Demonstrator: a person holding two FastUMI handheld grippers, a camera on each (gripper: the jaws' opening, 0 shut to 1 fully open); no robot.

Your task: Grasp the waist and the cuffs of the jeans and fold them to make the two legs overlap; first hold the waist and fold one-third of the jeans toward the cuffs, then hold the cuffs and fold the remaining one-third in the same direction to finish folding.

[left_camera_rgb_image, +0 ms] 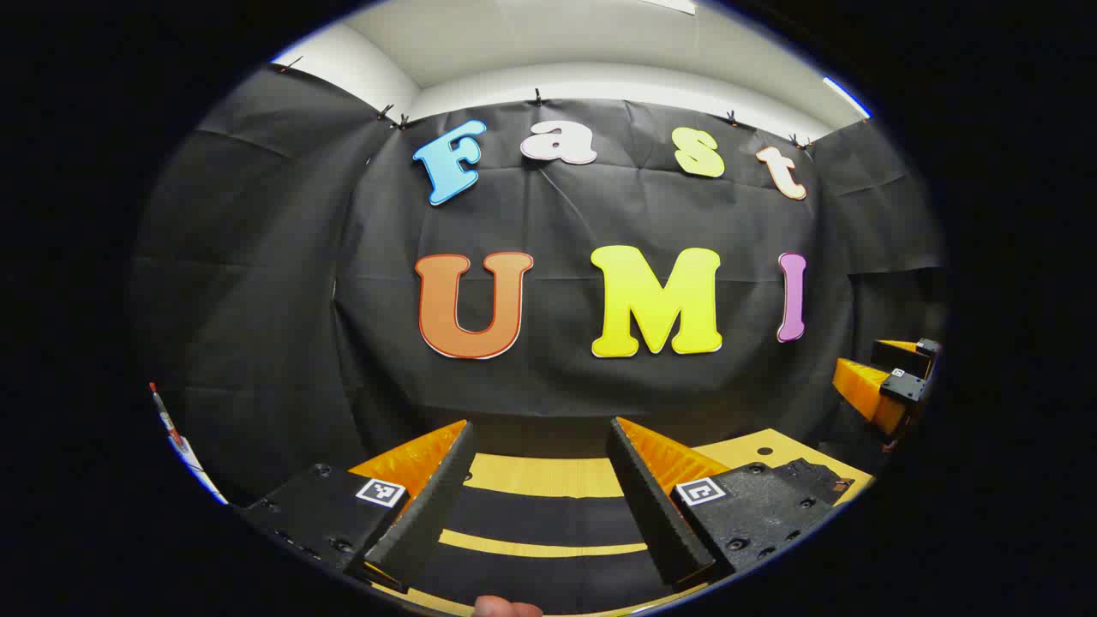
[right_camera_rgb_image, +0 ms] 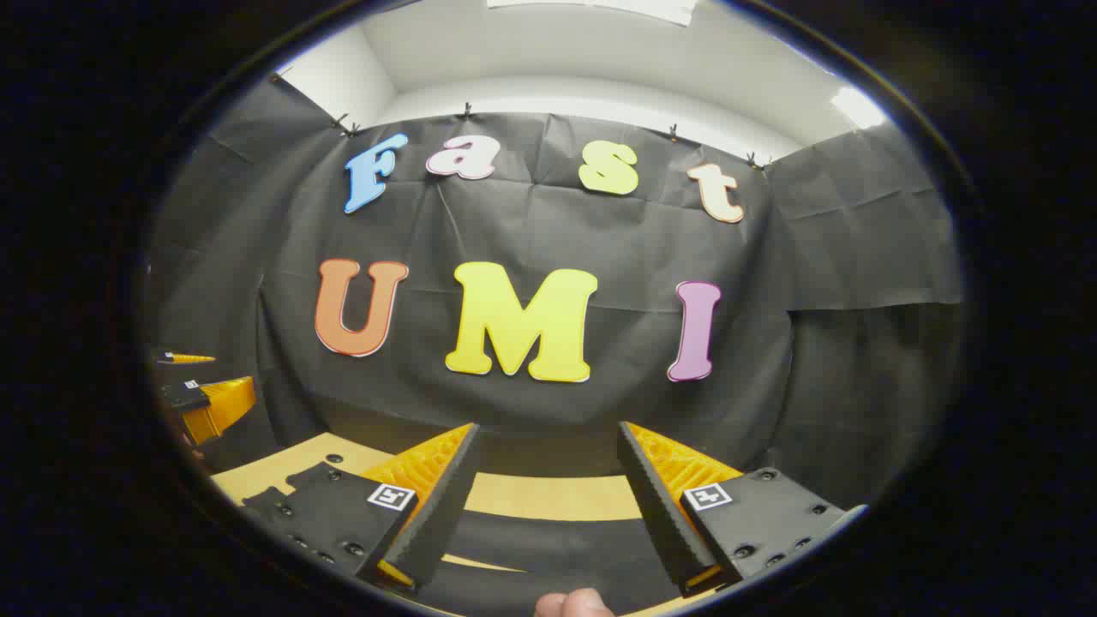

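Both claws are standing spread and holding nothing: the left claw (left_camera_rgb_image: 540, 501) and the right claw (right_camera_rgb_image: 548, 506) are pointing level at the booth wall. Dark cloth (left_camera_rgb_image: 531, 518), possibly the jeans, is lying below on the counter (left_camera_rgb_image: 548, 476); its long axis I cannot tell.

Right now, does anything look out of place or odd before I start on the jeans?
Nothing stands out. Both the left gripper and the right gripper are open and level over the wooden table.
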